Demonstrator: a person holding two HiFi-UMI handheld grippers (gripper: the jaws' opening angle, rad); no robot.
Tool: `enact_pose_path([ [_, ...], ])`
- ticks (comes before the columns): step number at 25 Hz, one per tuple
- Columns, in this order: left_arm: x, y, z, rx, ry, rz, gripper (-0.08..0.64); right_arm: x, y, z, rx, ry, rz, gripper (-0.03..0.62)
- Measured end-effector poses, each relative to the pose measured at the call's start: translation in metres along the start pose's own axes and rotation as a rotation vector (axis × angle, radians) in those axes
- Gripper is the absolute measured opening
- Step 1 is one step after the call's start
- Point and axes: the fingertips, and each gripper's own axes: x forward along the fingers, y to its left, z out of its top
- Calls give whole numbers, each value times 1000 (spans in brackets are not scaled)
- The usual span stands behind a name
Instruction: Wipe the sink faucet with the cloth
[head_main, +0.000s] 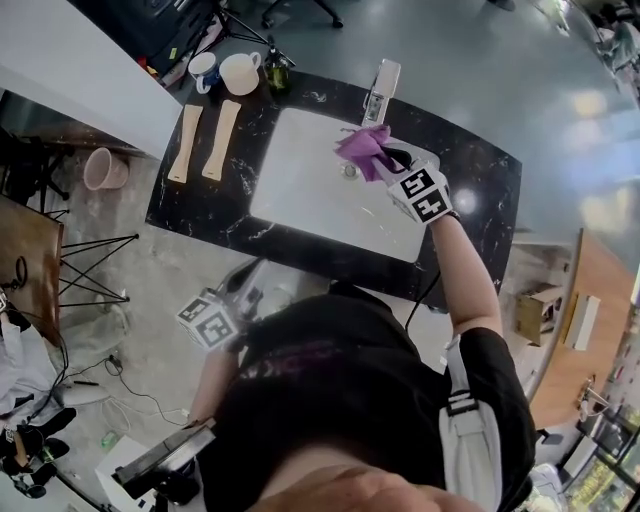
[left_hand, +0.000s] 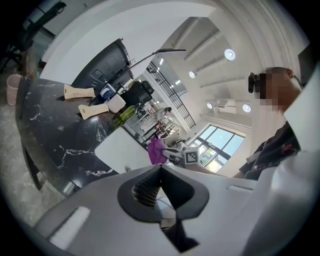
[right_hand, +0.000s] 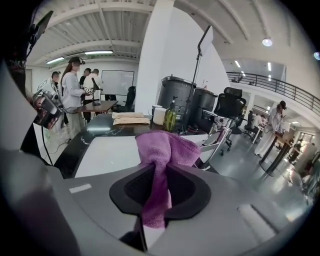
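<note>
**Desk:** Where is the cloth relative to the faucet?

**Operator:** My right gripper (right_hand: 159, 172) has the purple cloth (right_hand: 165, 147) pinched in its jaws. A tuft bunches ahead of the tips and a tail hangs back behind them. In the head view the cloth sits just in front of the faucet (head_main: 381, 90), over the white sink basin (head_main: 300, 175). I can't tell whether it's touching the metal yet.

**Desk:** And your other hand?

**Operator:** My left gripper (left_hand: 160, 169) is well away from the faucet, down by my body at the near edge of the counter. Its jaws are together with nothing between them.

**Desk:** How far along are we, then?

**Operator:** I'd say early. The pickup is done, since the cloth is gripped and brought up to the faucet. I see no sign that it has been wiped, so I judge the whole job is left: spout, body and base.

**Desk:** Anything in the way?

**Operator:** No. The green bottle (head_main: 276, 72) and the mugs (head_main: 226, 71) stand well to the left of the faucet.
</note>
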Motion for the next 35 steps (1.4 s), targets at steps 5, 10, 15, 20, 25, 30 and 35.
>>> enact_pose_path([
  [5,0,3,-1,1,-6,35,-2,25,-25,-3,-15,23,1,75],
  [10,-7,11,-3,-20,-19,120,-2,53,-66,-16,27,27,-57,74],
  [15,-15,19,-7,-46,-35,190,-2,68,-115,-4,135,-34,-133,74],
  [20,-16,25,-10,-70,-36,216,-2,77,-117,-12,187,-32,-127,74],
  [25,-5,22,-11,-65,-14,189,-2,97,-111,-34,275,84,-85,75],
  [30,0,14,-5,-35,-6,149,-2,103,-107,-39,296,138,-48,75],
  [35,-4,6,6,2,-22,117,-2,73,-116,-33,416,41,-59,74],
])
